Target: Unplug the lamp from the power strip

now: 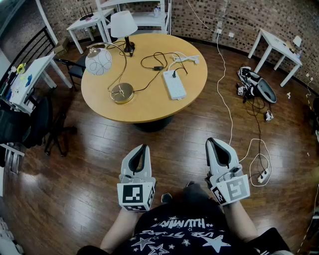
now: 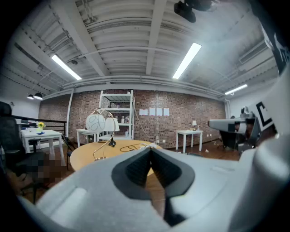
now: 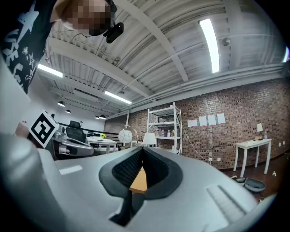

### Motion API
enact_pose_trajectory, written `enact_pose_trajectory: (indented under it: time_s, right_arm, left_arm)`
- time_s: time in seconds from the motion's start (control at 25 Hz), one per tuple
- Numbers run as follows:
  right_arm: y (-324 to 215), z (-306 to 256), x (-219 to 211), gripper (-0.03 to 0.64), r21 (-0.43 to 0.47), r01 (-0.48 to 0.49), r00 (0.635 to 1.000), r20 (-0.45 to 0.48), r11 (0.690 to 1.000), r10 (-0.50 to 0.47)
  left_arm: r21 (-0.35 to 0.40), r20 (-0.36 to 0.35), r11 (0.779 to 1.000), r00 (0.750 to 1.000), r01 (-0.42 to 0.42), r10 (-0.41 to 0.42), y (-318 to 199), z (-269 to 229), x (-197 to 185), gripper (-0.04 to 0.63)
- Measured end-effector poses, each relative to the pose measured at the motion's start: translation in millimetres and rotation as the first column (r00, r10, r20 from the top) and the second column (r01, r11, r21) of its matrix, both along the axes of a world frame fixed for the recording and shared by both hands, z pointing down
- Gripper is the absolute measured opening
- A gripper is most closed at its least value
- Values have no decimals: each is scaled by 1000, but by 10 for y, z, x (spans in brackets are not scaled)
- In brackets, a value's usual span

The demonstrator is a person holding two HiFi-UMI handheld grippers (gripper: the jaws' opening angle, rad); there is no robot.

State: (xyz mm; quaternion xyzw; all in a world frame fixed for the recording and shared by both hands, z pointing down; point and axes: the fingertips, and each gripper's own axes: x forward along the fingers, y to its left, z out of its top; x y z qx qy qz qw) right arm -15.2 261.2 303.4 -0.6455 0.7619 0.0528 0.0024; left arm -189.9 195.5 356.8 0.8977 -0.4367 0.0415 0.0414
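Note:
A white power strip (image 1: 174, 84) lies on the round wooden table (image 1: 149, 107), with a black plug (image 1: 174, 74) in its far end and a black cord looping behind it. A globe lamp (image 1: 98, 61) on a brass base (image 1: 122, 92) stands at the table's left. A white-shaded lamp (image 1: 122, 23) stands at the far edge. Both grippers hang close to my body over the floor, well short of the table. My left gripper (image 1: 145, 147) and right gripper (image 1: 211, 141) are shut and empty. In the left gripper view the jaws meet at the tip, with the globe lamp (image 2: 95, 123) far beyond.
White side tables (image 1: 274, 47) and a shelving unit (image 1: 144, 15) line the brick wall. A desk and dark chair (image 1: 30, 119) stand at the left. A white cable runs across the wooden floor to a floor socket block (image 1: 262, 175). Dark gear (image 1: 256, 84) lies at the right.

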Motion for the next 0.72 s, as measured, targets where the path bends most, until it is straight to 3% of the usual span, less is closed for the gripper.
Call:
enact_pose_trajectory:
  time_s: [0.4, 0.72]
  right_arm:
    - [-608, 131, 371, 9, 0, 3, 998, 61, 1000, -3]
    - [-1518, 206, 911, 8, -10, 74, 994, 77, 997, -73]
  left_arm:
    - [2, 12, 998, 998, 59, -59, -435, 38, 144, 2]
    - [-9, 21, 993, 993, 119, -119, -1166, 66, 702, 2]
